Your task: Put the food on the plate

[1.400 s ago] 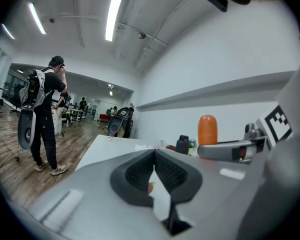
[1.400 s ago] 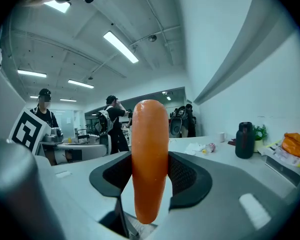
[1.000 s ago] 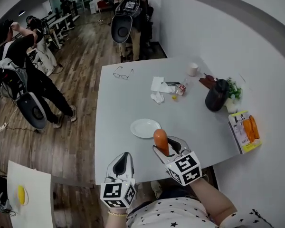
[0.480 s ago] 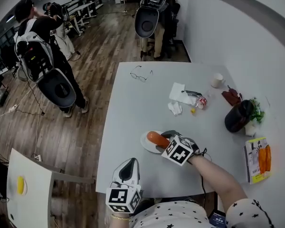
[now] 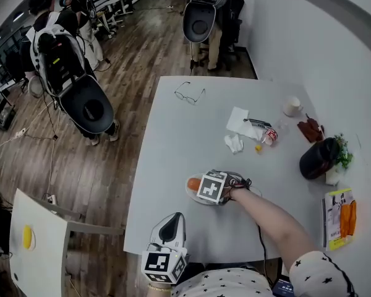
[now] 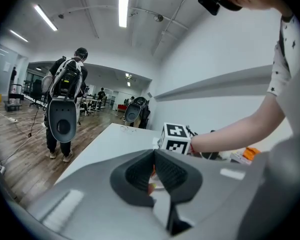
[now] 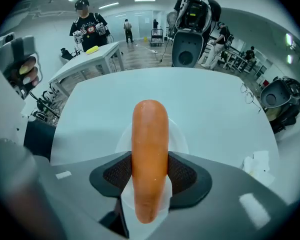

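An orange sausage [image 7: 150, 154] sticks out lengthwise between my right gripper's [image 7: 150, 178] pads, which are shut on its sides. In the head view the sausage [image 5: 193, 183] hangs just over the small white plate [image 5: 200, 198] near the table's front, with the right gripper [image 5: 202, 186] and its marker cube above the plate. The plate [image 7: 179, 134] shows pale beneath the sausage. My left gripper [image 5: 169, 232] hovers at the table's front edge, apart from the plate. Its jaws [image 6: 152, 171] are shut with nothing between them.
On the white table [image 5: 173, 141] lie glasses [image 5: 190, 94], crumpled napkins [image 5: 236, 142], a small can [image 5: 271, 135], a cup [image 5: 291, 106], a black jug [image 5: 315, 158] and a yellow packet [image 5: 338, 210]. People with backpacks stand on the wooden floor at the left.
My right gripper has carried the sausage from near the table's front to over the plate, laying it nearly level. The left gripper has stayed at the front edge.
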